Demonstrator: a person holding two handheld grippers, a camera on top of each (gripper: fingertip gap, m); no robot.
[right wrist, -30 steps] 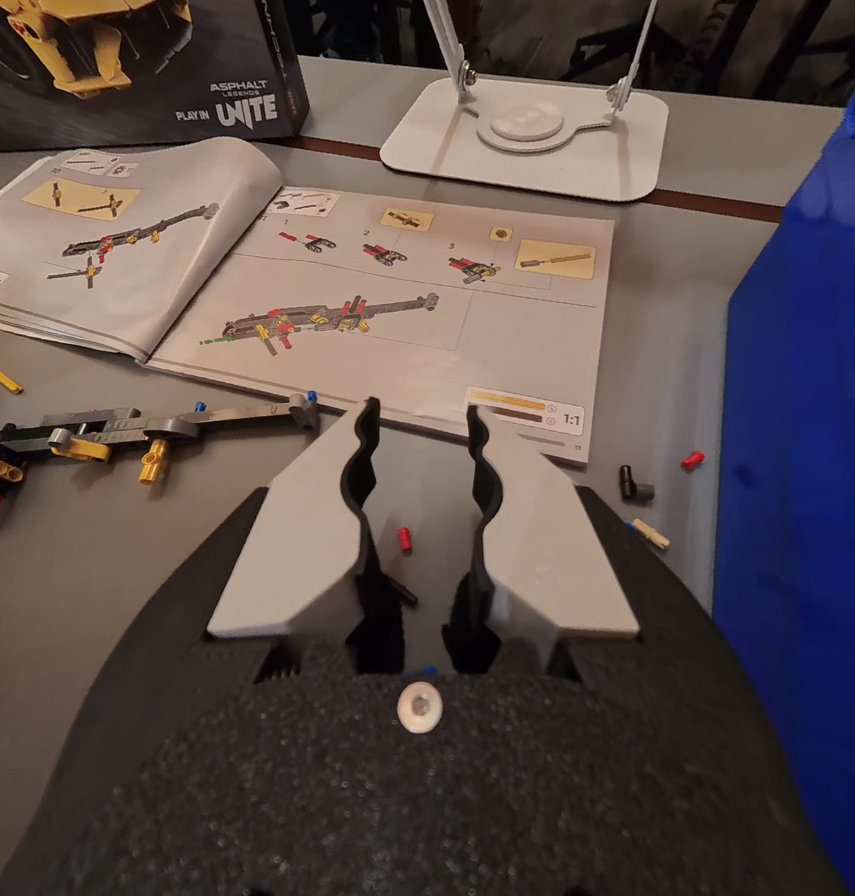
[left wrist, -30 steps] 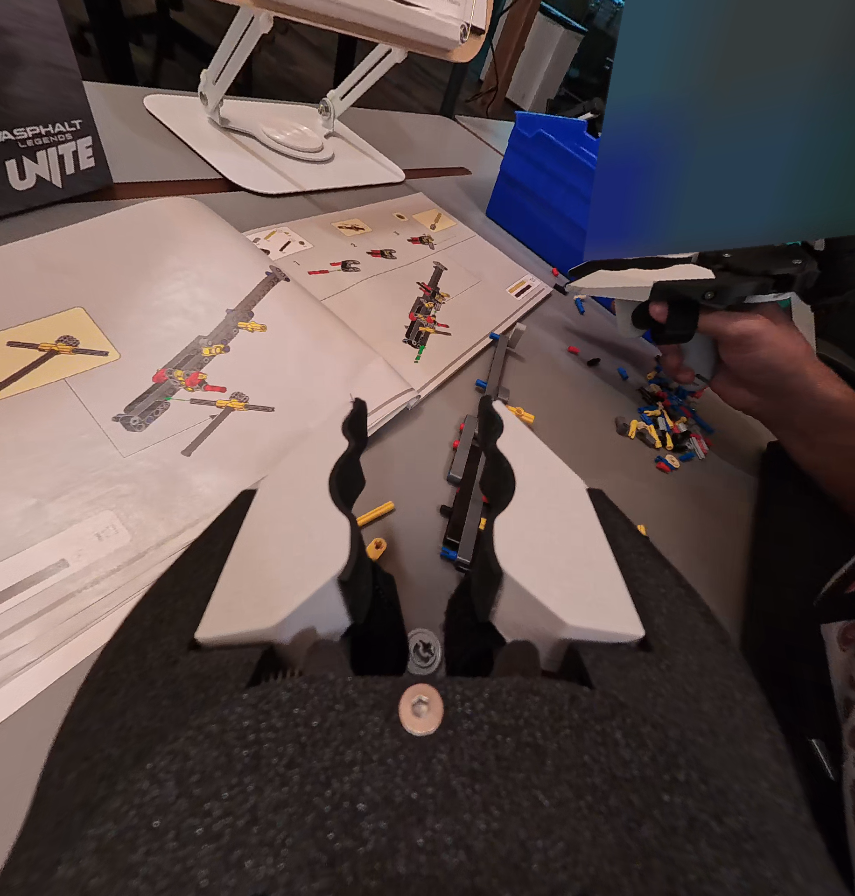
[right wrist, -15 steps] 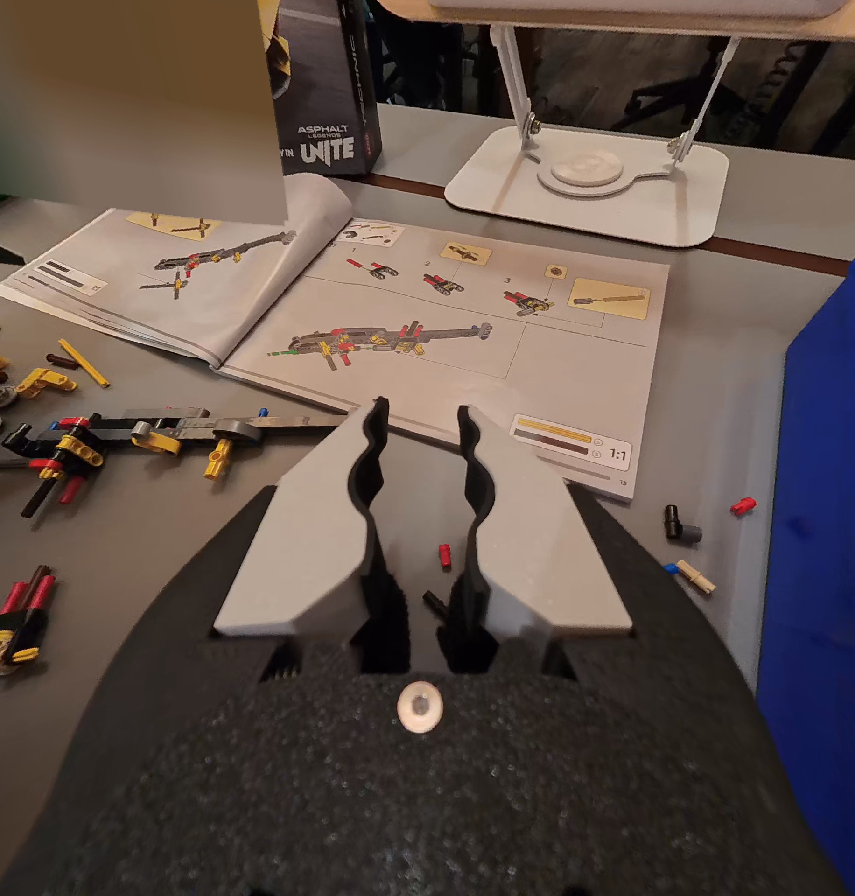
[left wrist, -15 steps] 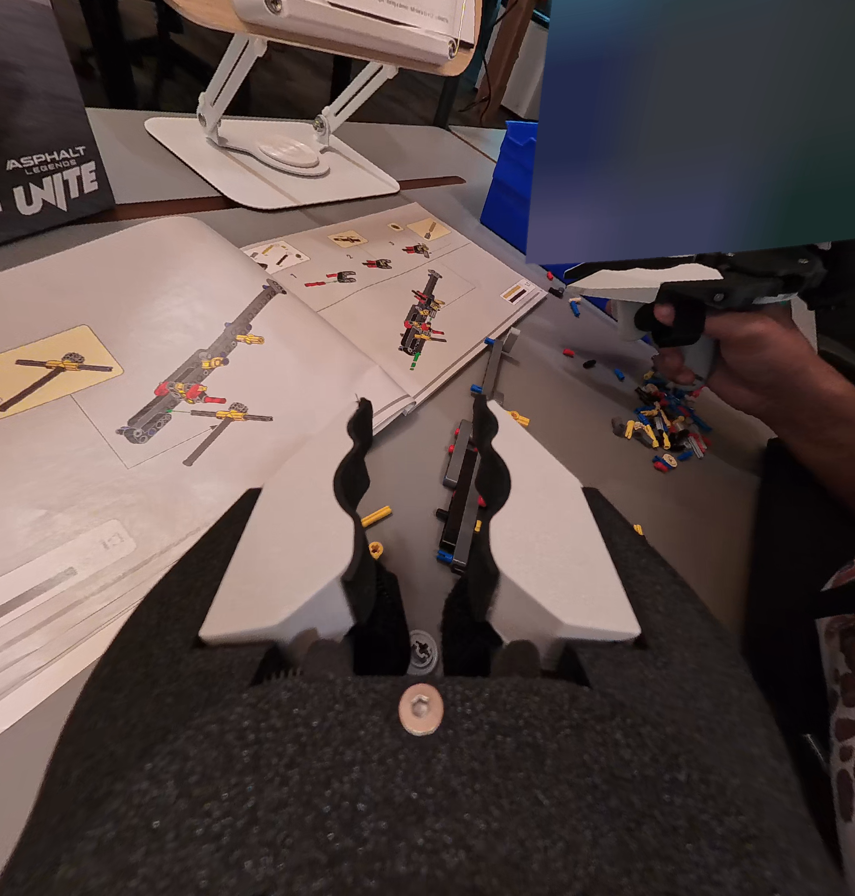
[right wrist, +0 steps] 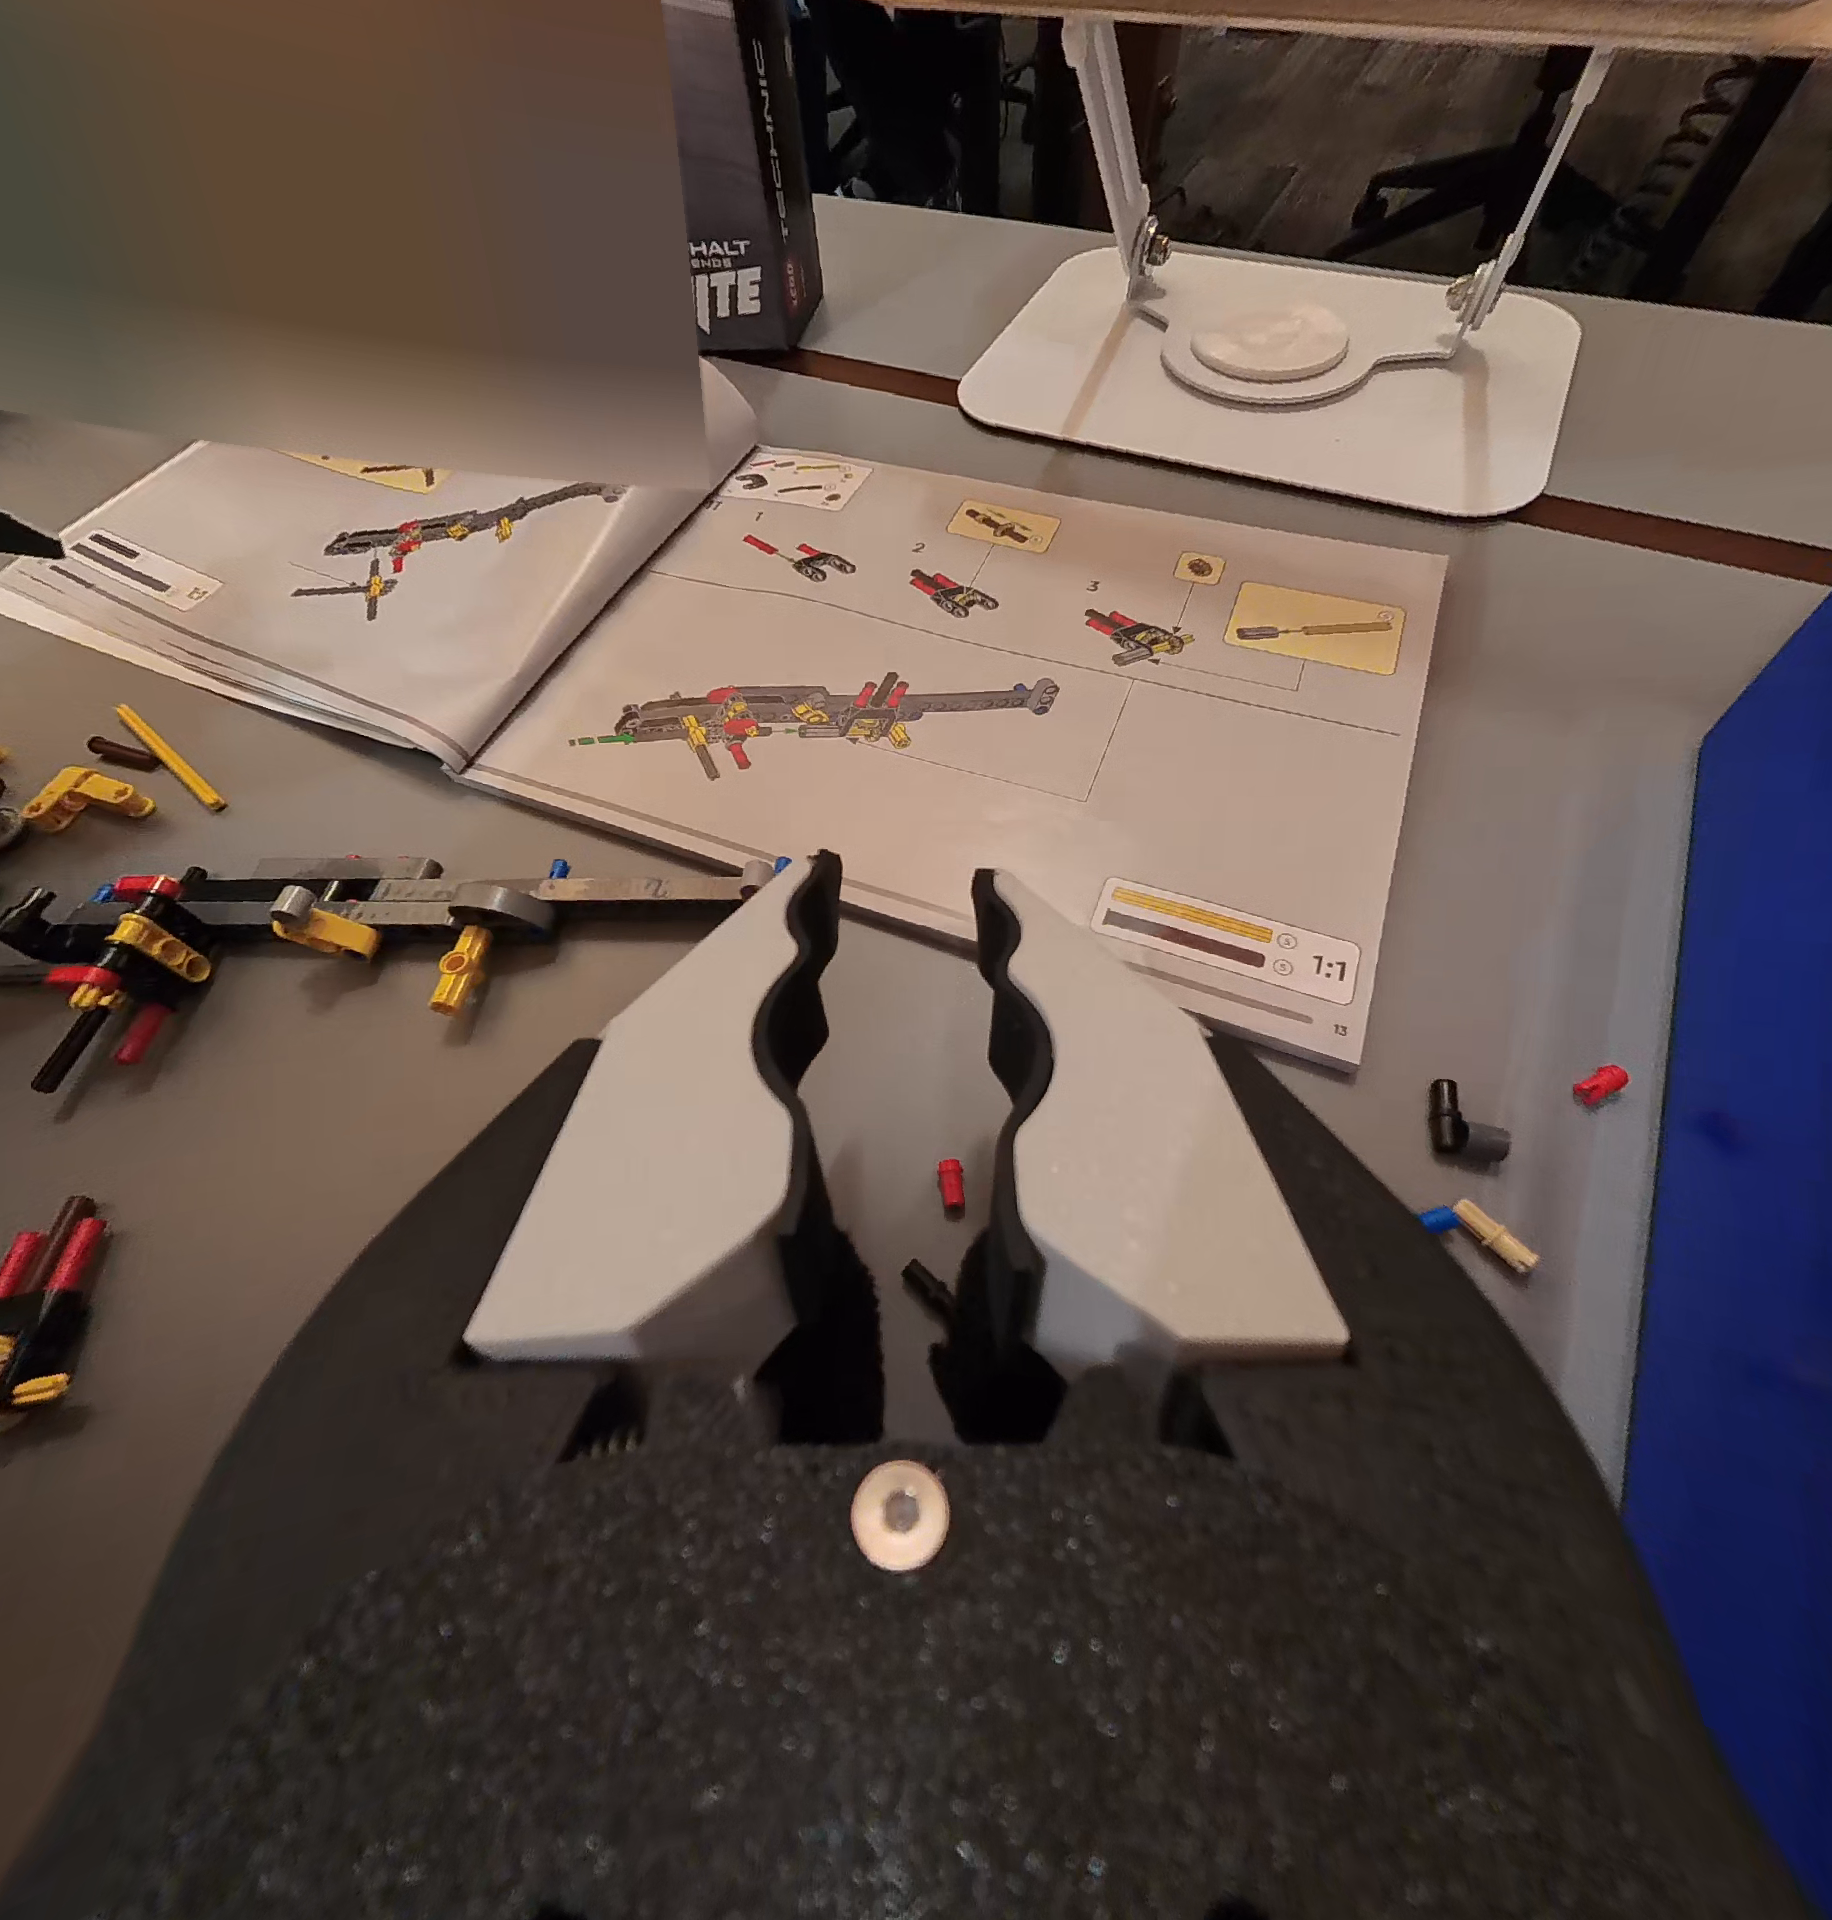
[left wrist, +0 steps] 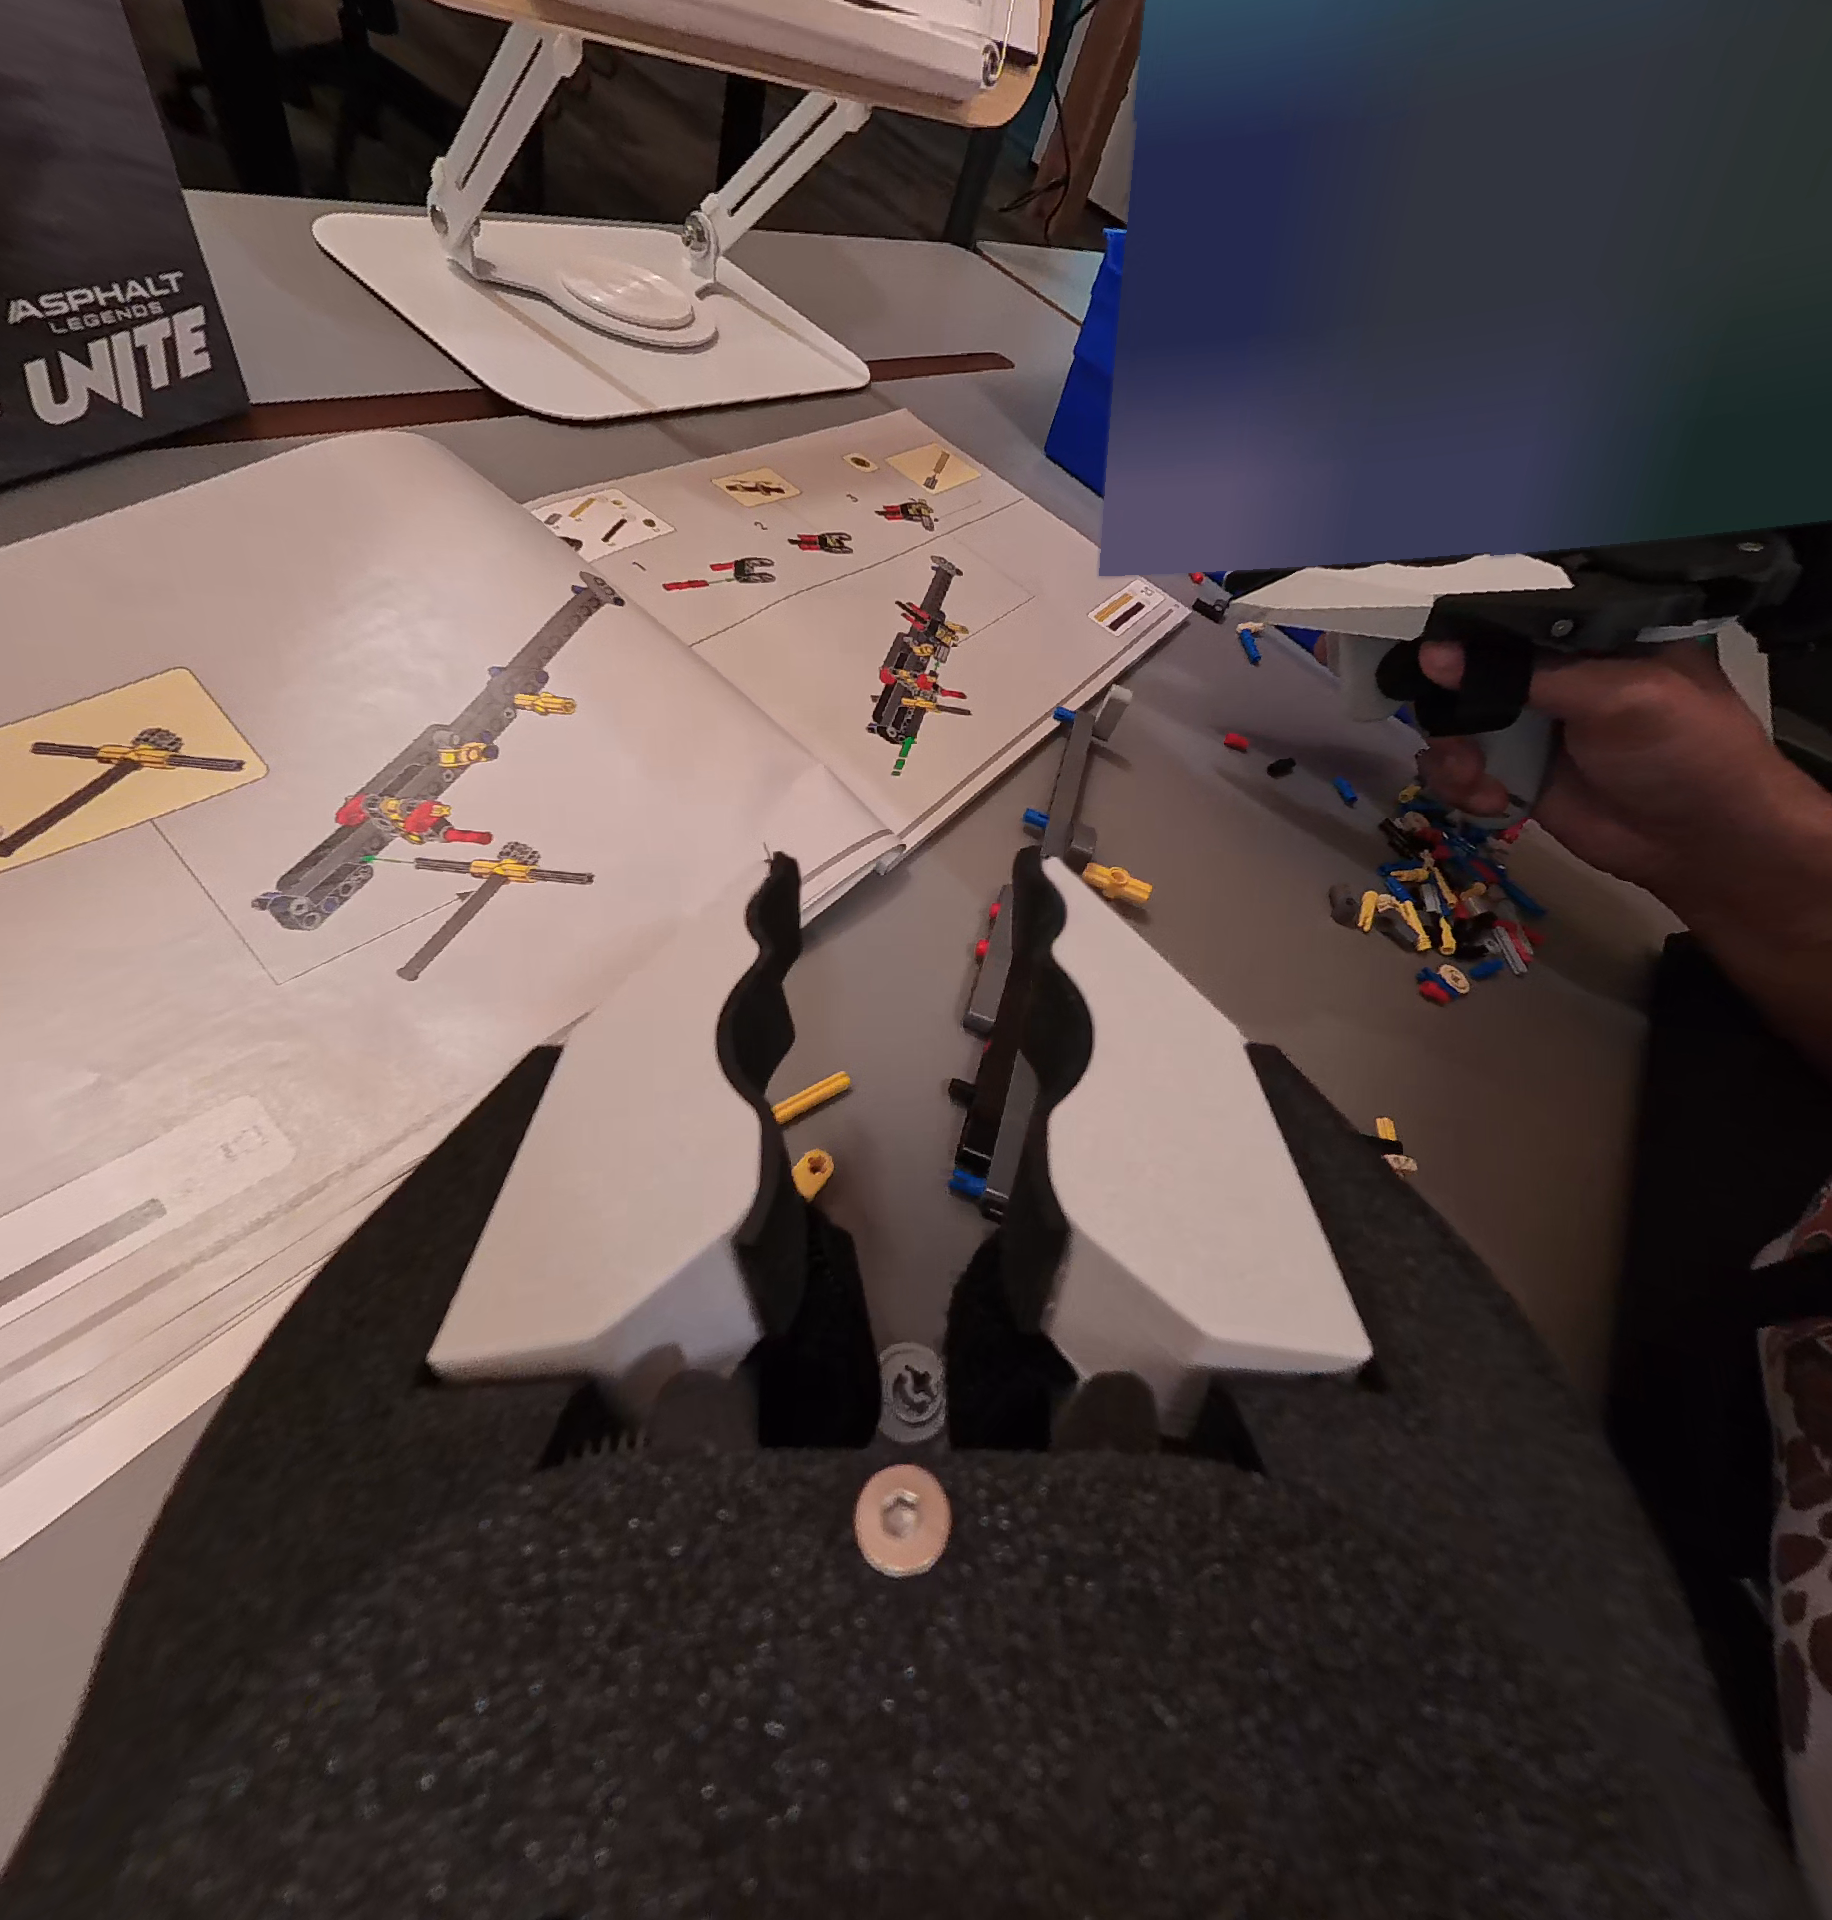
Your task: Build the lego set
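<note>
Both jaws parted, empty; long lego beam assembly point(right wrist: 392, 914) on table point(right wrist: 476, 1143)

Grey counter point(right wrist: 1670, 436) with dark brown seam strip point(right wrist: 1681, 520) across far part. White stand base point(right wrist: 1296, 416) on it. Dim room behind; dark chair shapes point(right wrist: 1411, 156), warm low light.

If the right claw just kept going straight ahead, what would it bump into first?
Probably the open instruction booklet: the right claw points over bare grey table at the booklet's near edge. It hovers above the small red pin, though depth is unclear.
</note>
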